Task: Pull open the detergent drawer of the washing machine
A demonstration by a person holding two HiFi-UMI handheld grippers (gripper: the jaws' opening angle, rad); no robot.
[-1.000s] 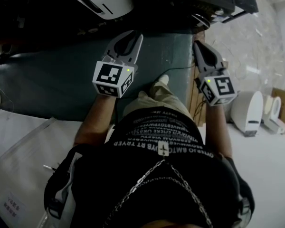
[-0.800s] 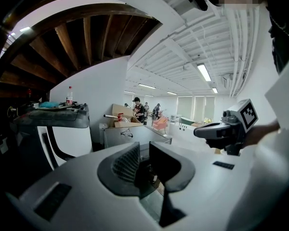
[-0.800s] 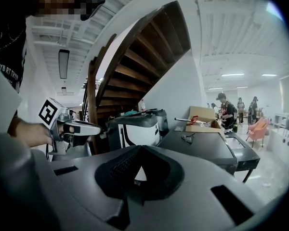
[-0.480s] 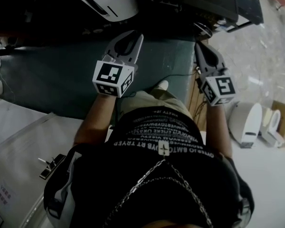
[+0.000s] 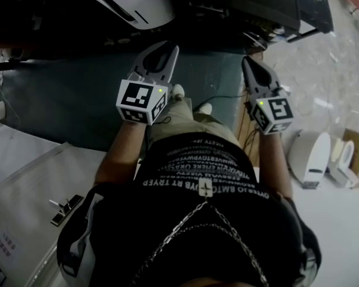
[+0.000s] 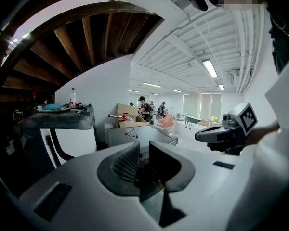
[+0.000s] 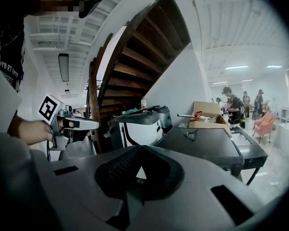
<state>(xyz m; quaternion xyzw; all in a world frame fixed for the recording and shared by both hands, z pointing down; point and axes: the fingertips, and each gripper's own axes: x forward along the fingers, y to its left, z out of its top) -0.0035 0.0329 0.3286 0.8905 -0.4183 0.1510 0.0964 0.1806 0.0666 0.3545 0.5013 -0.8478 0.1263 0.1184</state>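
Left hand-held gripper (image 5: 166, 48) narrowly parted, right hand-held gripper (image 5: 250, 61) pinched shut, both empty and touching nothing. Held out toward a dark machine (image 7: 202, 146) (probably the washer). Drawer not to be made out in any view. Nothing done yet, apparently; left to do: reach, grip the drawer front, pull.

The left gripper (image 6: 143, 148) and the right gripper (image 7: 138, 149) look like matt grey plastic, and the pads (image 6: 125, 163) inside them are ribbed and rough. The stairs (image 7: 135, 57) are dark bare wood. The washing machine (image 7: 202, 146) has a dark, smooth top with a dull sheen. The box (image 7: 207, 110) is brown cardboard. The floor (image 5: 323, 61) is pale, glossy marbled stone. The shirt (image 5: 197, 169) is black cloth and the chain (image 5: 175, 225) is metal.
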